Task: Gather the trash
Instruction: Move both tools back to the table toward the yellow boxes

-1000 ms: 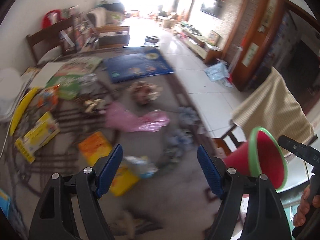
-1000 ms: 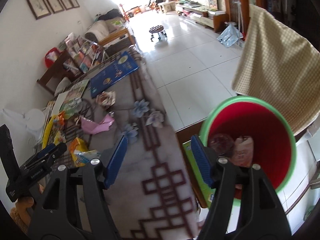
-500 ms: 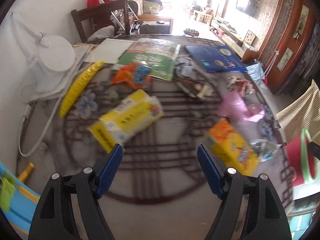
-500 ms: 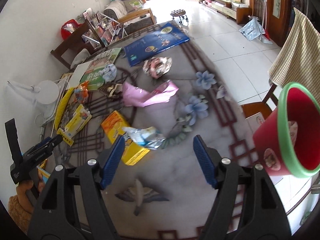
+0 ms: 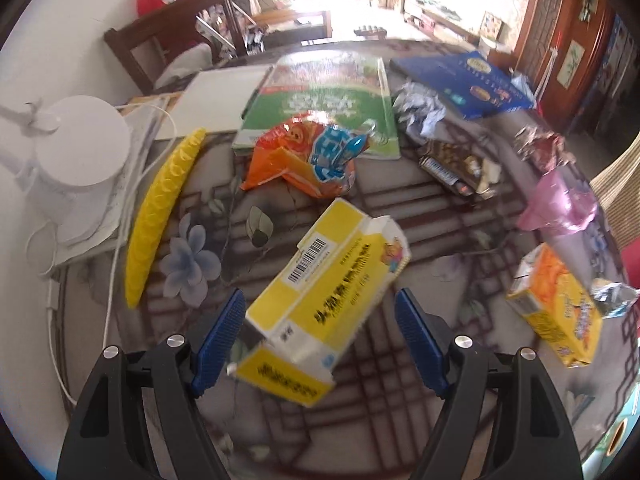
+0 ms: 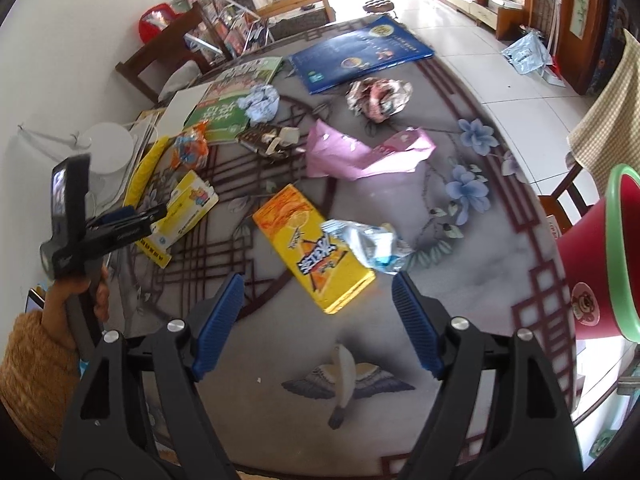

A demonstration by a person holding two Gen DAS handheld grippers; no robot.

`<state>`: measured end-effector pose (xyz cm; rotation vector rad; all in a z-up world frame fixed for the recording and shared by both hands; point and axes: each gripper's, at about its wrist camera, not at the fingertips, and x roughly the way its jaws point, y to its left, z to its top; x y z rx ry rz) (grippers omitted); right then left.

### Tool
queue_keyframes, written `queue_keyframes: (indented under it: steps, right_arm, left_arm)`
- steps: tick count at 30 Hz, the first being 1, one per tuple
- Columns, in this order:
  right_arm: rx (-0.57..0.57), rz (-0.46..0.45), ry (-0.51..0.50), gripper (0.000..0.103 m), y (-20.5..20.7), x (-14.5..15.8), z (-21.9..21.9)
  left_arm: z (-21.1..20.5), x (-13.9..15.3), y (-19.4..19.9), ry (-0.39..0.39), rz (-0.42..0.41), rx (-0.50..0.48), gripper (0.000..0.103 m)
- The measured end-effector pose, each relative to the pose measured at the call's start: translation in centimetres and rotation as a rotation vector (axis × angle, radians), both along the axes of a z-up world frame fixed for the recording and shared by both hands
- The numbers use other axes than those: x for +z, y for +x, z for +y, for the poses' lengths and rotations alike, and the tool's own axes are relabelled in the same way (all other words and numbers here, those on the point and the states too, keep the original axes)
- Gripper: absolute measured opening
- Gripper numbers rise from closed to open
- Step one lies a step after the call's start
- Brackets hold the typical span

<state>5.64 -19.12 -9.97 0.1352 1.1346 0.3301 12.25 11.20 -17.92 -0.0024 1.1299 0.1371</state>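
**A:** Trash lies all over the desk (image 6: 460,280). In the left wrist view the left gripper (image 5: 320,334) hangs over a yellow carton (image 5: 328,300), its blue pads either side of the near end and apart from it, so nothing is grasped.

**B:** The right wrist view gives the wider picture. The right gripper (image 6: 316,320) has just been widening its jaws, and nothing sits between them; an orange-yellow box (image 6: 316,252) lies just ahead of the pads, with a crumpled silver-blue wrapper (image 6: 368,244) against its right edge.

**A:** That same box (image 5: 556,304) shows at my right edge only. What I see better is an orange snack bag (image 5: 304,156) resting on the green book (image 5: 320,96), and a yellow curved strip (image 5: 160,216) beside a white lamp base (image 5: 76,148).

**B:** Only my view shows the red bin with a green rim (image 6: 600,264), tipped on its side past the desk's right edge, and a hand (image 6: 72,300) in an orange sleeve holding the left gripper (image 6: 132,216) over the yellow carton (image 6: 180,216).

**A:** A pink bag (image 6: 360,152) lies mid-desk, with a dark wrapper (image 6: 272,138) behind it, possibly a sweets packet; it is too blurred to say.
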Motion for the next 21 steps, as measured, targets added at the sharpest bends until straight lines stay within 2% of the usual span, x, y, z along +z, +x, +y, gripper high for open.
queue_keyframes:
  steps: [6, 10, 12, 13, 16, 18, 21]
  right_arm:
    - [0.042, 0.060, -0.031, 0.078, 1.5, -1.8, 2.6]
    - [0.064, 0.079, -0.037, 0.078, 2.0, -2.5, 3.8]
    - [0.073, 0.086, -0.038, 0.079, 2.2, -2.7, 4.1]
    - [0.079, 0.090, -0.041, 0.079, 2.2, -2.9, 4.3]
    - [0.096, 0.099, -0.048, 0.079, 2.5, -3.1, 4.6]
    - [0.100, 0.097, -0.049, 0.079, 2.6, -3.1, 4.6]
    - [0.094, 0.099, -0.048, 0.081, 2.8, -3.4, 4.4]
  left_arm:
    - [0.8, -2.7, 1.4, -0.005, 0.073, -0.029, 0.075]
    - [0.9, -3.5, 1.7, -0.023, 0.083, -0.030, 0.074]
    - [0.8, -3.6, 1.7, -0.025, 0.081, -0.032, 0.063]
    - [0.6, -3.6, 1.7, -0.022, 0.075, -0.032, 0.062]
    - [0.4, -3.0, 1.3, -0.019, 0.046, -0.032, 0.048]
    - [0.4, -2.1, 1.3, -0.042, 0.016, -0.025, 0.023]
    - [0.7, -1.0, 1.3, -0.090, 0.002, 0.021, 0.016]
